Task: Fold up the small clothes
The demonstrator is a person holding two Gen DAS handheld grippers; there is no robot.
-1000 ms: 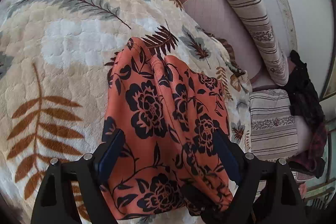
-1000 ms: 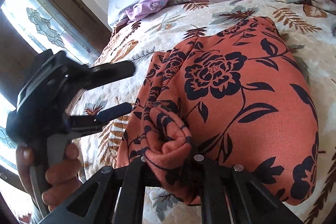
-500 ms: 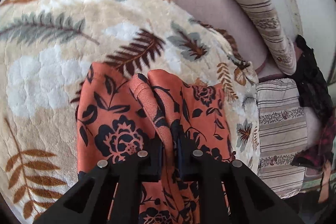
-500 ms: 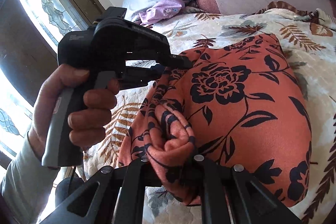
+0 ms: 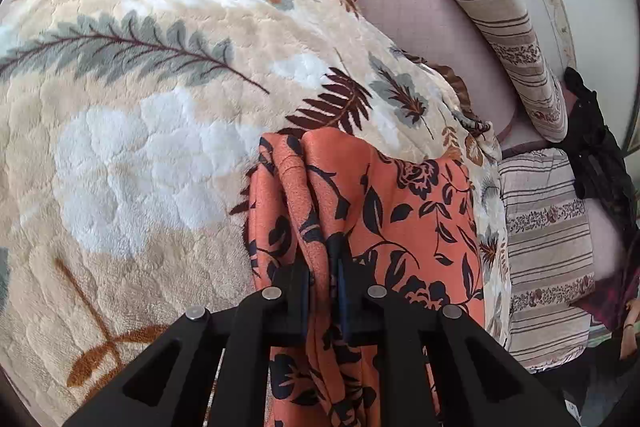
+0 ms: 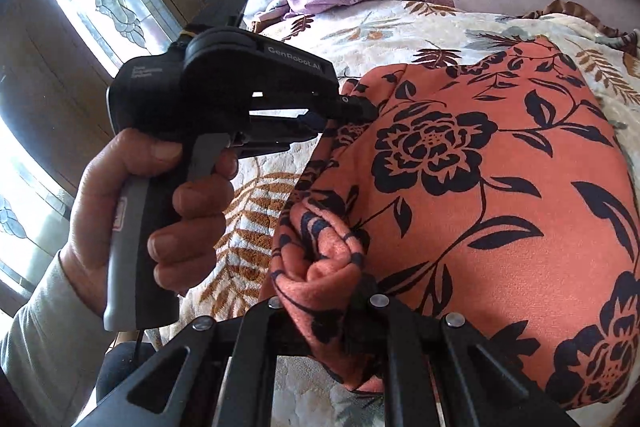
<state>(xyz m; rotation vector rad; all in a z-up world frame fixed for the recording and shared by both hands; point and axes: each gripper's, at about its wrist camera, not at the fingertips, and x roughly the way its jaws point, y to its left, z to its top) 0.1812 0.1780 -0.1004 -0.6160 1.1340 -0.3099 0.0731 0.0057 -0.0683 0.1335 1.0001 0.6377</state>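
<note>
Both grippers, left gripper (image 5: pixel 325 279) and right gripper (image 6: pixel 320 301), clench the orange floral garment (image 6: pixel 480 187) on the leaf-print blanket (image 5: pixel 140 107).

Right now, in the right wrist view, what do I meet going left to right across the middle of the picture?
Stained-glass window → hand gripping the left tool's handle → left tool shut on the garment's edge → orange floral garment → leaf-print blanket.

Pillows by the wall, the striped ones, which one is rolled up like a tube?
The striped bolster lying along the wall is the tube. The other striped pillow, nearer the camera, lies flat and rectangular.
</note>
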